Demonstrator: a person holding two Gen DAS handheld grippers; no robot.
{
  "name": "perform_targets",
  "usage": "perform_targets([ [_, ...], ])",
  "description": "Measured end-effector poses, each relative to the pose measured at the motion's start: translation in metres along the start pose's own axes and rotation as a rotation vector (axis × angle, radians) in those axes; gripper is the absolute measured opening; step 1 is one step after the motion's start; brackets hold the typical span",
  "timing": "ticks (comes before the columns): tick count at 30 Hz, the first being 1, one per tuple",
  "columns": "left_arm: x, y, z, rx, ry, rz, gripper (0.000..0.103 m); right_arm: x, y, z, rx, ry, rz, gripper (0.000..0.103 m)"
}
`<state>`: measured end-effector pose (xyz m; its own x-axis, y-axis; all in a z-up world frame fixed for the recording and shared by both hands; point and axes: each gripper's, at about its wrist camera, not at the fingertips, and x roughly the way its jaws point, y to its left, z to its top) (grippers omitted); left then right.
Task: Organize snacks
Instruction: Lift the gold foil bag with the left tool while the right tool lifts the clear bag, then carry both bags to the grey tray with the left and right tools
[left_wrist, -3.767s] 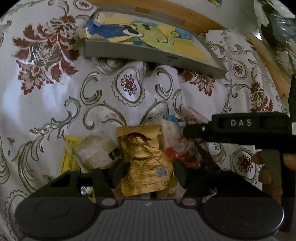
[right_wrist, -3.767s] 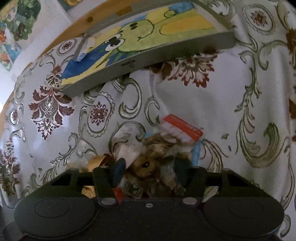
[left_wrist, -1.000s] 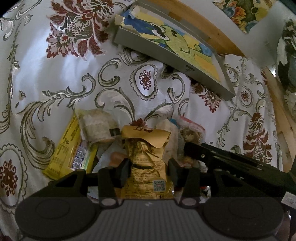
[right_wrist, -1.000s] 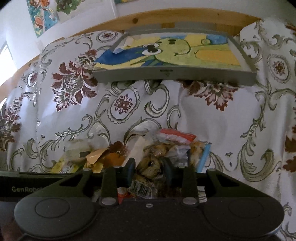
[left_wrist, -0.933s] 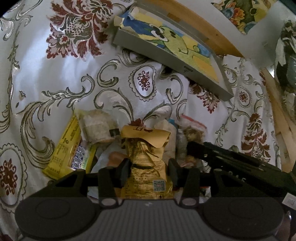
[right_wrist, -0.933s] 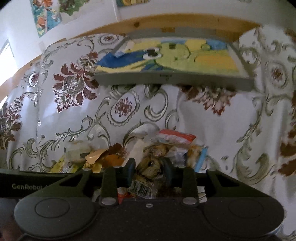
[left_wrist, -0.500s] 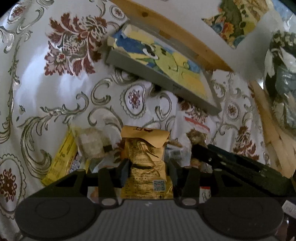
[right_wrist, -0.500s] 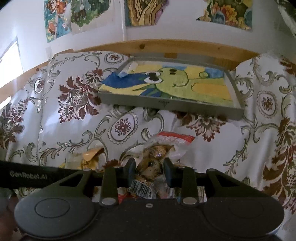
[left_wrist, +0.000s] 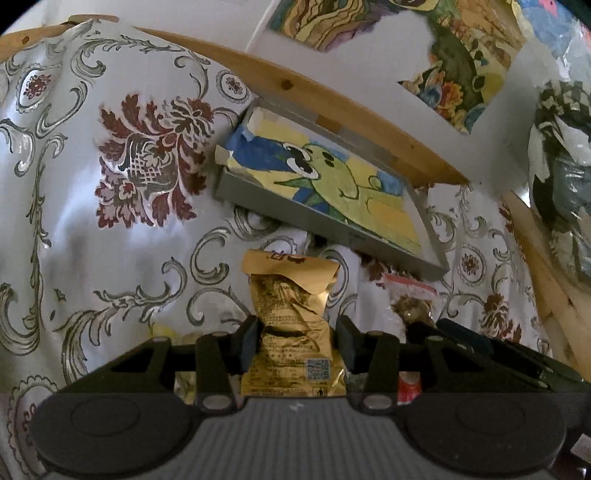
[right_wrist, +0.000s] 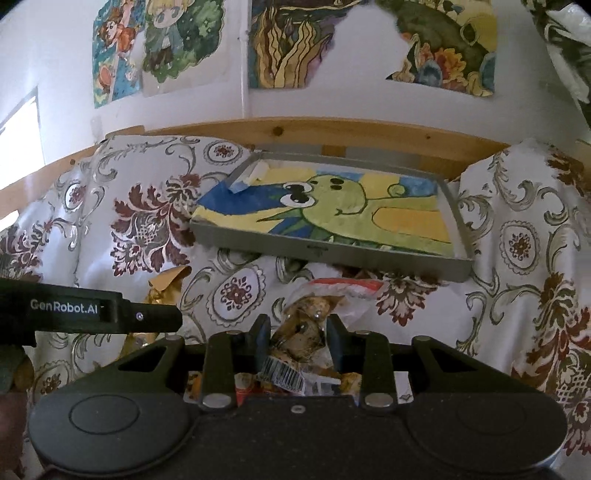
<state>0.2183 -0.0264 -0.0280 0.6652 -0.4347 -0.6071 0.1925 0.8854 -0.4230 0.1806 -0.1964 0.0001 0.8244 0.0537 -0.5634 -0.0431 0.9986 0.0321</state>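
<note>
My left gripper is shut on a crinkled gold snack packet that stands upright between its fingers, lifted off the floral cloth. My right gripper is shut on a clear bag of brown snacks with a red top strip and a barcode label. A grey tray with a green cartoon drawing inside lies beyond both grippers; the same tray fills the middle of the right wrist view. The right gripper and its bag show at the right of the left wrist view.
A white cloth with red flowers and grey scrolls covers the surface. A wooden rail runs behind the tray below a wall with paintings. The left gripper's arm and the gold packet cross the left side.
Both grippers have risen and tilted up with their packets, so the snack pile on the cloth has dropped out of sight and the wall and paintings have come into view.
</note>
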Motion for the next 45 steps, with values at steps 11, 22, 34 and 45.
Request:
perform_targets([
  [11,0.0,0.002,-0.001,-0.001,-0.004,-0.003,0.049,0.002,0.005,0.0,-0.047,-0.011,-0.016,0.034],
  [22,0.005,0.002,-0.007,0.006,0.03,0.009,0.049,0.046,-0.012,-0.026,0.14,0.268,-0.007,0.026],
  [34,0.003,0.002,-0.002,-0.002,0.001,0.003,0.049,0.059,-0.023,-0.038,0.304,0.37,0.082,0.051],
  [45,0.004,0.0,-0.001,0.011,0.002,-0.004,0.049,0.048,0.001,-0.03,0.111,0.26,0.039,0.035],
])
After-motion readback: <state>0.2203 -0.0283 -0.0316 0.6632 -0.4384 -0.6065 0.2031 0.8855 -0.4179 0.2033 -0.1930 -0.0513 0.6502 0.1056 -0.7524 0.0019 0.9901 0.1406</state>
